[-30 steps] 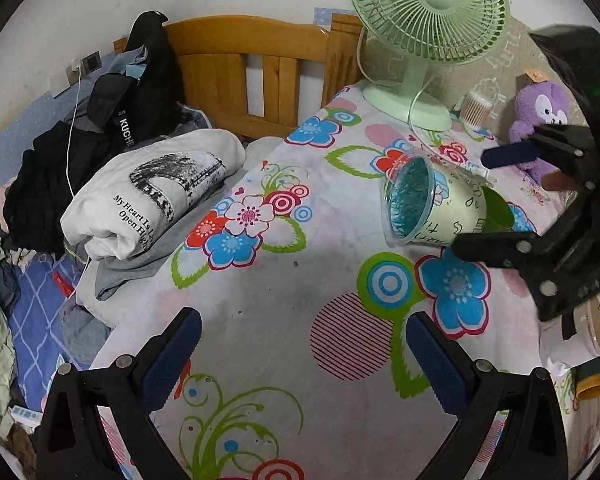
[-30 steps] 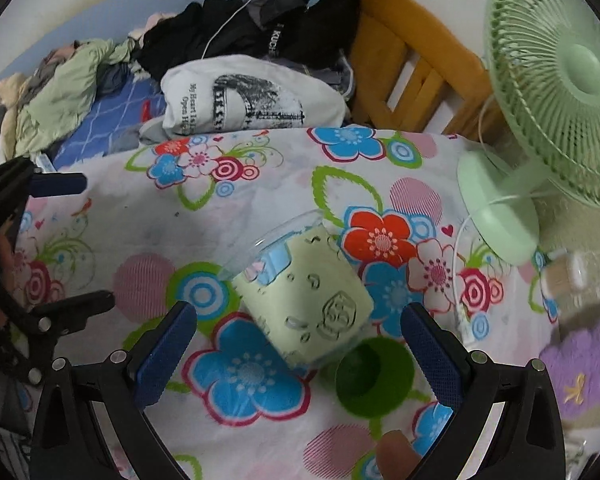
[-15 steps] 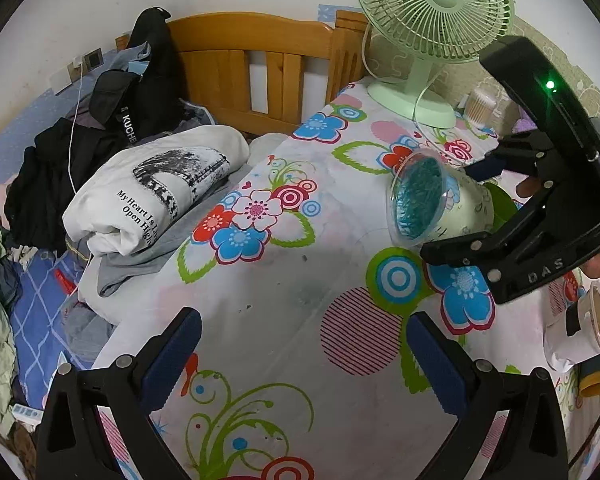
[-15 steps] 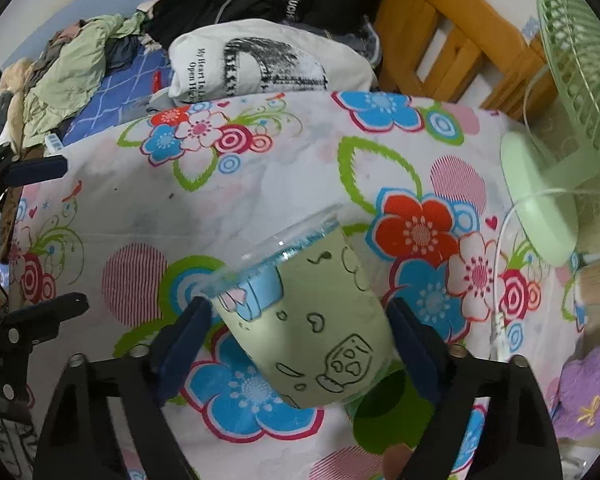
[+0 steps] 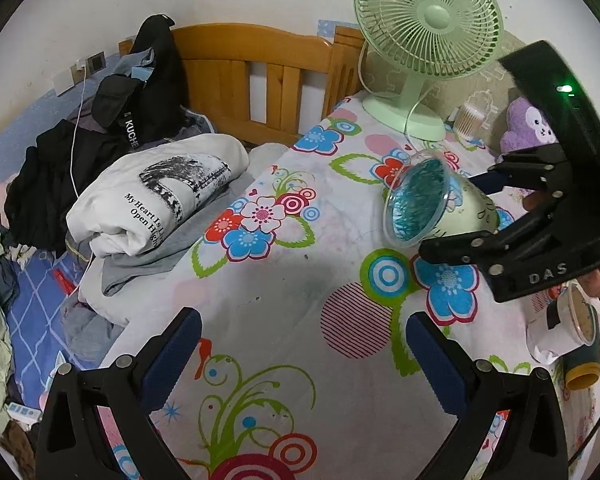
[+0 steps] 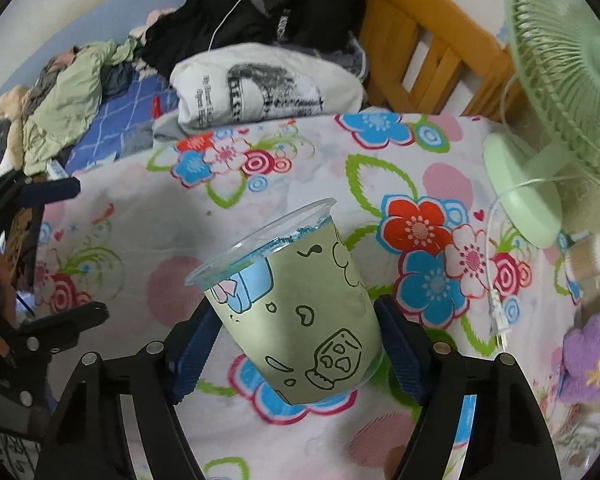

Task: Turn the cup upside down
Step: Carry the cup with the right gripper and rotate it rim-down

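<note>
Since a second ago, the pale green plastic cup with cartoon drawings (image 6: 300, 312) has been enclosed by the right gripper (image 6: 296, 344), whose blue pads are clamped on its sides. It is held tilted above the flowered tablecloth (image 6: 140, 216). The left gripper (image 5: 304, 344) is kept spread wide, well apart.

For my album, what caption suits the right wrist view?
Right hand-held gripper clamps a tilted green cup above a flowered cloth.
</note>
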### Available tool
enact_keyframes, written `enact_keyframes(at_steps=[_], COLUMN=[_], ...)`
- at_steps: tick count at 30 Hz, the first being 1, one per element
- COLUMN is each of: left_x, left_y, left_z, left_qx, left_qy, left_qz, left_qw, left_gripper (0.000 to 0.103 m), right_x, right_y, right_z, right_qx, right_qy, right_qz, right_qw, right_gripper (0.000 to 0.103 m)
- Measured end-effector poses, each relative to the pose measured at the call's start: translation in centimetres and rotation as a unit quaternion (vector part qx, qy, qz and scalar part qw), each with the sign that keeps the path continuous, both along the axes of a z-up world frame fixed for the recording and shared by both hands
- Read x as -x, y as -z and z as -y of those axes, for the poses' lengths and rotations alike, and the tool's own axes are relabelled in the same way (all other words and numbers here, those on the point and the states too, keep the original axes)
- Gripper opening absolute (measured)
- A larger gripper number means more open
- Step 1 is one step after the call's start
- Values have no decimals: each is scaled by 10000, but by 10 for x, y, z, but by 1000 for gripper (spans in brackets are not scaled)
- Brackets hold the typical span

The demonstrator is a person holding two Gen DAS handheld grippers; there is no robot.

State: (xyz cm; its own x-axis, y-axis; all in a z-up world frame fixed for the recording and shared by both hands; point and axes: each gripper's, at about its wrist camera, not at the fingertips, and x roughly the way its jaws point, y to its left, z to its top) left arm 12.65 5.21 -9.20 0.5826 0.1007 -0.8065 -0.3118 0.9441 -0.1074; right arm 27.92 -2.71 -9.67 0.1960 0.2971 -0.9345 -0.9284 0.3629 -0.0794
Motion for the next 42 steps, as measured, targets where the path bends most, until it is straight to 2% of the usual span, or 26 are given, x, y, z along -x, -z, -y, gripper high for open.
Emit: enact_keyframes(at_steps=[4,7,10,14,28,31,34,39,42], left_x=[12,21,32,48,100,109,118,128,132], left_y=[-6,-10,-13,-15,-9,-5,-2,5,7], left_z=[2,5,10,19,47,56,66,76,80], left_qx=[53,92,113,107,130,136,81,57,24], left_qy=[74,148,260,430,999,1127,1273,1413,1450], left_qz=[93,149,212,263,247,222,202,125,96], left_qw=[9999,9997,9994,9987,9946,9933,9916,9899,9894], left_gripper=[103,103,103,103,103,103,103,103,103], right_x=[15,25,39,62,151,164,174,182,187], right_y=[-13,-18,-21,-21,-8,-2,4,22,26], right_z=[15,28,49,70,111,120,130,144,146], right_qx=[-137,-115,-269,-539,-739,-829,-930,-1119,-1185], right_qy=[474,1123,1871,2402,3271,3446,3715,4260,4376], right_qz=[169,163,-71,-289,3,-106,-188,-582,-722], right_qw=[9986,9935,9819,9688,9421,9350,9236,8959,8884], right_gripper=[79,79,79,79,79,79,79,79,79])
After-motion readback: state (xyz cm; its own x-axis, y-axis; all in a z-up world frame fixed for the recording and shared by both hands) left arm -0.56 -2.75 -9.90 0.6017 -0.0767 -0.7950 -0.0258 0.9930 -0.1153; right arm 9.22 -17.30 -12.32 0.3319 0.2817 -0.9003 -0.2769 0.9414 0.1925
